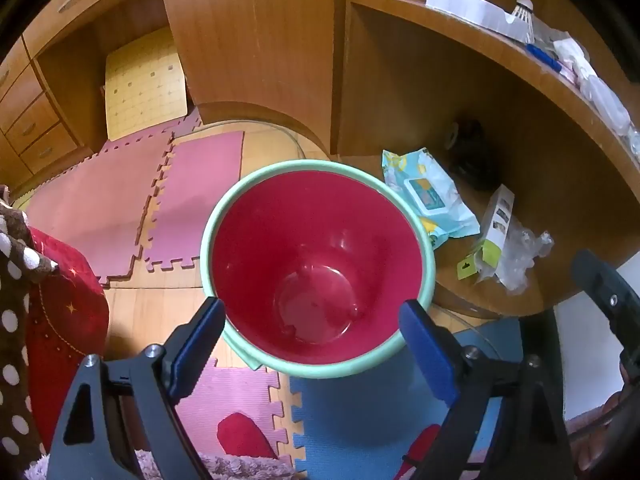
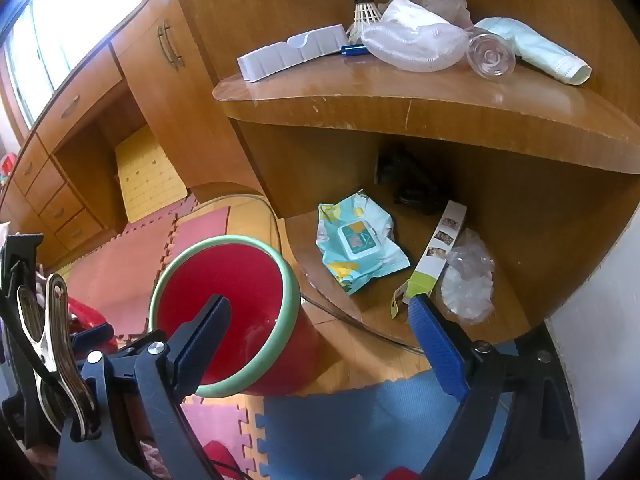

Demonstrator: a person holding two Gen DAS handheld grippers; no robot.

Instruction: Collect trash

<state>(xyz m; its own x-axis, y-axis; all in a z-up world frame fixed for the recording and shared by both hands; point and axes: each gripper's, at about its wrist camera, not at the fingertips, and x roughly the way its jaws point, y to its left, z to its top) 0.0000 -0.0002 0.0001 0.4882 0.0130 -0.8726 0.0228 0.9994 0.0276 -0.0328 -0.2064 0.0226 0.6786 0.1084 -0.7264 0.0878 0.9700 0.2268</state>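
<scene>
A red bin with a pale green rim [image 1: 208, 240] stands on the floor, and nothing shows inside it. My left gripper [image 1: 312, 312] hangs open right above its mouth, pointing steeply down. To the bin's right, on a low wooden shelf, lie a blue wet-wipes pack [image 1: 428, 196], a small white and green box [image 1: 496, 224] and crumpled clear plastic [image 1: 524, 252]. My right gripper [image 2: 320, 308] is open with nothing in it, between the bin [image 2: 290, 292] and the shelf. Its right finger is just short of the box [image 2: 440, 252], near the plastic [image 2: 468, 280] and the wipes pack [image 2: 360, 240].
The upper shelf holds a white tray [image 2: 292, 52], a shuttlecock [image 2: 364, 10], a blue pen [image 2: 354, 51], a clear plastic container [image 2: 416, 46], a glass cup [image 2: 492, 56] and a face mask [image 2: 536, 52]. A black object [image 2: 408, 184] sits at the lower shelf's back. Foam mats [image 1: 120, 200] cover the floor by a desk with drawers.
</scene>
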